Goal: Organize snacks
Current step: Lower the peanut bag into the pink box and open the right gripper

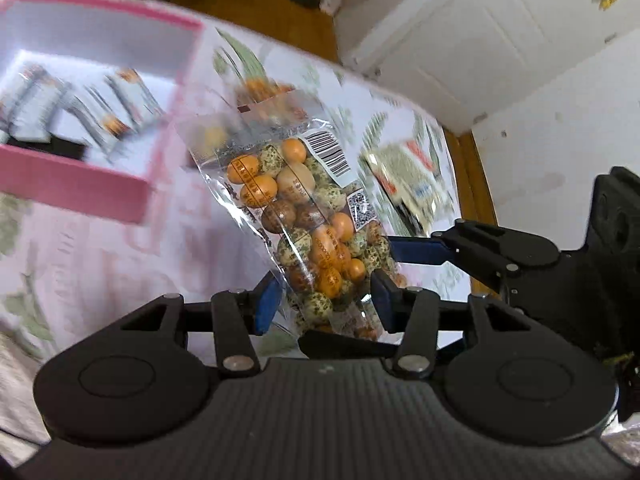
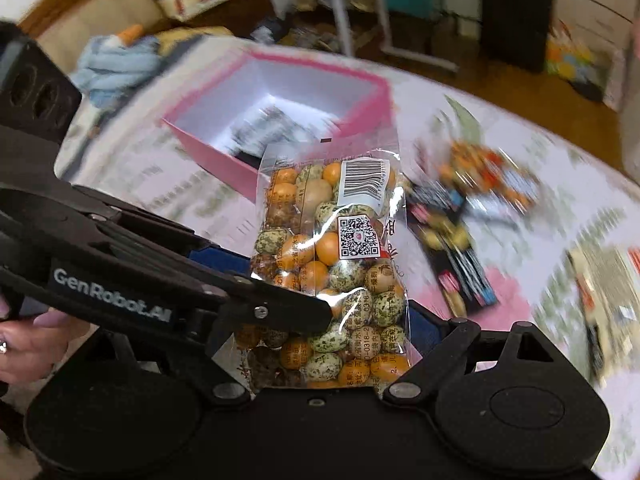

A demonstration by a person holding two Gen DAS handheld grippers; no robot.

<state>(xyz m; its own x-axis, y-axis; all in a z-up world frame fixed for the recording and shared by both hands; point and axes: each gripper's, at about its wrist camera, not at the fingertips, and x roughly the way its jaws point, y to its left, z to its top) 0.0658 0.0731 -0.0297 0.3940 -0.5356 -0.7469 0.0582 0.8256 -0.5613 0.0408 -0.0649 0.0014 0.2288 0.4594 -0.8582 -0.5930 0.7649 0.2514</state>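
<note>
up close, both grippers pinching candy bag (image 2: 332, 264), "GenRobot.AI" on left gripper (image 2: 280, 304)

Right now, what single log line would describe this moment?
snack bag lifted | left gripper: gripping bag | right gripper: gripping bag | pink box: open, behind

Both my wrist views are evenly bright, with soft daylight and no hard shadows. Motion blur smears the table (image 1: 100, 264) and the pink box (image 1: 72, 188) at ten o'clock, while the clear candy bag (image 1: 304, 200) stays sharp at centre. Small white glints sit on its plastic (image 2: 332, 240). The fisheye bends the table edge into an arc, and the corners fall dark.
</note>
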